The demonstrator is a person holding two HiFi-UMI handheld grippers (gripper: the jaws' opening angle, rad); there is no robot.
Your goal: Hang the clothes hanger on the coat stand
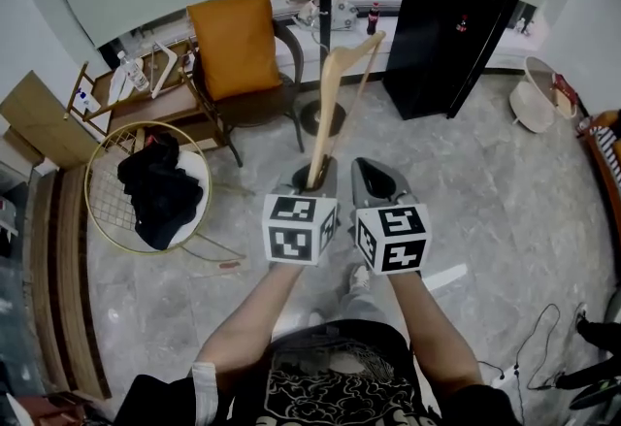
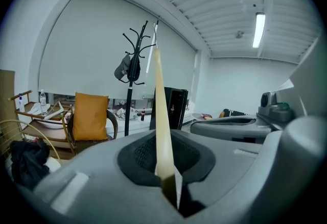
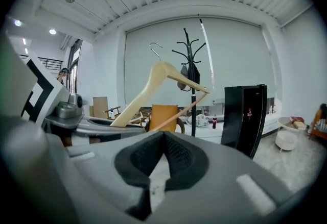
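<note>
A pale wooden clothes hanger (image 1: 335, 89) stands up from my left gripper (image 1: 315, 177), which is shut on the lower end of one arm. In the left gripper view the hanger (image 2: 159, 116) shows edge-on, rising between the pads. The black coat stand (image 1: 325, 7) is straight ahead beyond the hanger, with a dark item hanging near its top (image 2: 127, 67). My right gripper (image 1: 374, 183) is beside the left one, shut and holding nothing. From the right gripper view the hanger (image 3: 153, 82) and its metal hook are to the left of the coat stand (image 3: 193, 65).
A chair with an orange cushion (image 1: 236, 46) stands left of the stand. A tall black cabinet (image 1: 446, 31) is on its right. A round wire basket (image 1: 102, 157) holding dark clothes sits at left. Another wooden hanger (image 1: 163, 65) lies on a rack. Cables lie at lower right.
</note>
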